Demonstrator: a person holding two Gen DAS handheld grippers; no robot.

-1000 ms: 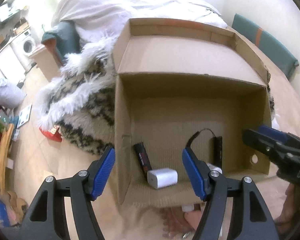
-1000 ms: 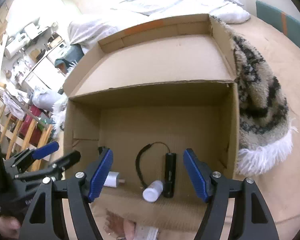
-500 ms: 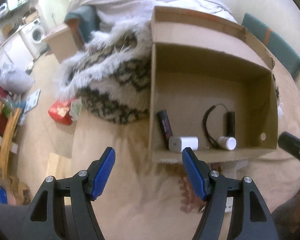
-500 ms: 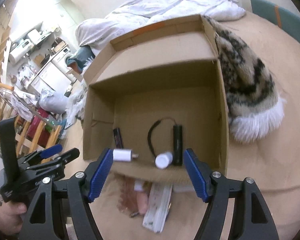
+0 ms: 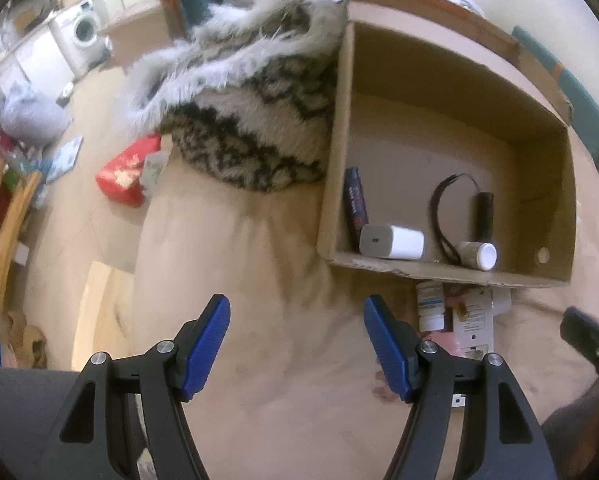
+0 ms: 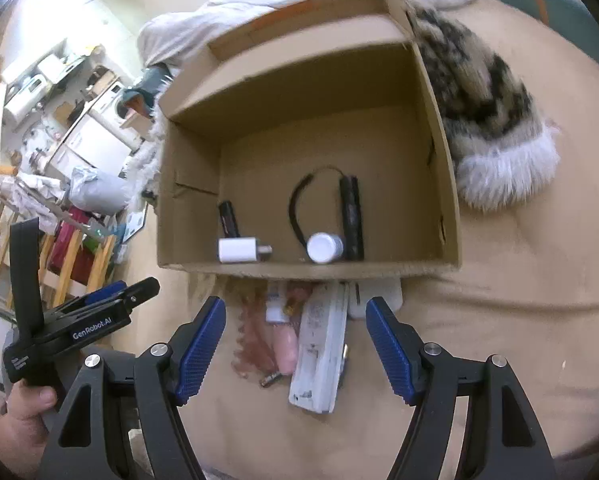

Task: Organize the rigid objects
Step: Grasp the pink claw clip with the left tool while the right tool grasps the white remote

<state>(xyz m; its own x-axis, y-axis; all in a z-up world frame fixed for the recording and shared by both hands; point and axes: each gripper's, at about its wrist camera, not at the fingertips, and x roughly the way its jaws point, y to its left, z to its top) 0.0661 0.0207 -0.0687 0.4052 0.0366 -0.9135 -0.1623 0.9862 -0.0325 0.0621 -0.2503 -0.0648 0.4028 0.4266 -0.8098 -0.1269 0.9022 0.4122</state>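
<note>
Both grippers hover over the beige bed cover, short of the cardboard box [image 6: 439, 184]. Right gripper [image 6: 295, 344]: jaws wide apart, nothing between them. Left gripper [image 5: 297, 344]: likewise wide open and empty; it points at bare cover, with the box off at its 1 o'clock. Inside the box, along the near wall: white charger block [image 6: 237, 250], a dark marker-like stick [image 6: 228, 220] at its 12 o'clock, a white-capped vial [image 6: 323, 247] touching a black flashlight [image 6: 351, 220] with its looped strap. Unsorted items lie outside, just beside the near box wall, at 12 o'clock from the right gripper: a long white remote [image 6: 319, 352], a small white bottle [image 5: 429, 306] (label unreadable), something pink and a small metal piece, too blurred to name. Judgement: the step in hand is between placements, the pick of the next loose item not yet begun. The remote sits nearly centred between the right fingers, so it looks the natural target; the next move calls for lowering the right gripper, straddling the remote across its narrow width, closing, then lifting it over the near wall into the free floor at the box's 1 o'clock side.
</note>
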